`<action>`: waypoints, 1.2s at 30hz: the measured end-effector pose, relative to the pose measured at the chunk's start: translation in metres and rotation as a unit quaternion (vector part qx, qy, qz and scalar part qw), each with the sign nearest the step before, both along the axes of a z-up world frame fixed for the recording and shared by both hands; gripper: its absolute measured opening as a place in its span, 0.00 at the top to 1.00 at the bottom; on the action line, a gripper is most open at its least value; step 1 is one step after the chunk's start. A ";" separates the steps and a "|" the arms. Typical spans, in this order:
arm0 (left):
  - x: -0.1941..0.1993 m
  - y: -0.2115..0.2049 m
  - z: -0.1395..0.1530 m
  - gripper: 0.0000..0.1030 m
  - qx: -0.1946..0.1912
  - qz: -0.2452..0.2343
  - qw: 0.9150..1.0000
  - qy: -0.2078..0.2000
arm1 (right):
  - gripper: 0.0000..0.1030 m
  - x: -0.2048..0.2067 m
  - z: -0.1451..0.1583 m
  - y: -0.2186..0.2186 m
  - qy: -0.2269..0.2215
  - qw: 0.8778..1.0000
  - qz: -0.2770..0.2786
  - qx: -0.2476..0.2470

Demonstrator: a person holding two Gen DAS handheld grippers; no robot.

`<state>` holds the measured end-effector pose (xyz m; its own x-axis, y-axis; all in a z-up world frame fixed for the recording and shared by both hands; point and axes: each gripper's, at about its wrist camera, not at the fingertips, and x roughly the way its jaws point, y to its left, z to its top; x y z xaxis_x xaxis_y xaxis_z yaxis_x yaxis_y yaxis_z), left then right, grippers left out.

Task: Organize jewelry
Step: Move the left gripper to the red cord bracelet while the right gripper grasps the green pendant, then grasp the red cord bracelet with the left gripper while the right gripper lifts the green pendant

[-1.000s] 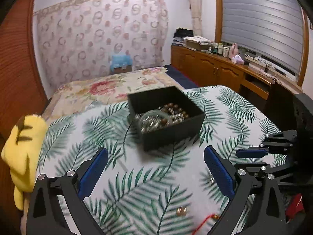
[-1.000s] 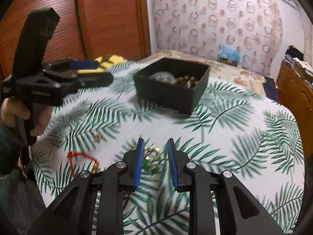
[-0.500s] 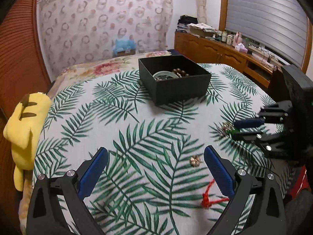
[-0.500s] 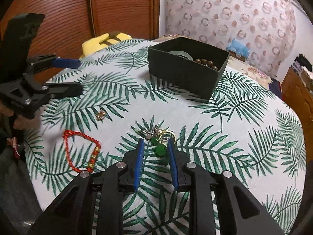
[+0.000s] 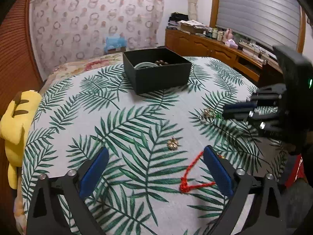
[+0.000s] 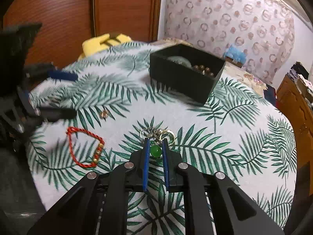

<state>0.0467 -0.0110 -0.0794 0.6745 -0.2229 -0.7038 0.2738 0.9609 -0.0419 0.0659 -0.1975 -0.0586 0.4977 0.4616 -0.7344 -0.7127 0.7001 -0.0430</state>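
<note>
right gripper [image 6: 155, 152]: nearly closed around green bead [image 6: 156, 151], contact unclear
left gripper [image 5: 154, 168]: released
charm [image 6: 156, 134]: at right fingertips; light, loose, snaggy
grip: bead, not chain

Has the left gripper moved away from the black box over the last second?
Yes. In its own view the left gripper has backed away: the black box now sits farther off, and the red bracelet lies between its fingers.
</note>
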 end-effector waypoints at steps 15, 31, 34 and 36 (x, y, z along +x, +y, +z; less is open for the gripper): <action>-0.022 -0.018 -0.011 0.49 0.022 -0.033 0.999 0.022 | 0.87 -0.010 0.031 -0.015 -0.030 0.999 -0.017 0.036; -0.020 -0.008 -0.006 0.98 0.019 -0.014 1.000 0.018 | 0.87 -0.011 0.028 -0.014 -0.027 0.999 -0.019 0.038; -0.019 -0.001 0.005 0.98 0.013 -0.005 1.000 0.001 | 0.87 -0.009 0.032 -0.014 -0.028 0.998 -0.020 0.043; -0.019 0.004 0.014 0.98 0.008 0.000 1.000 -0.011 | 0.87 -0.007 0.036 -0.015 -0.029 0.998 -0.019 0.048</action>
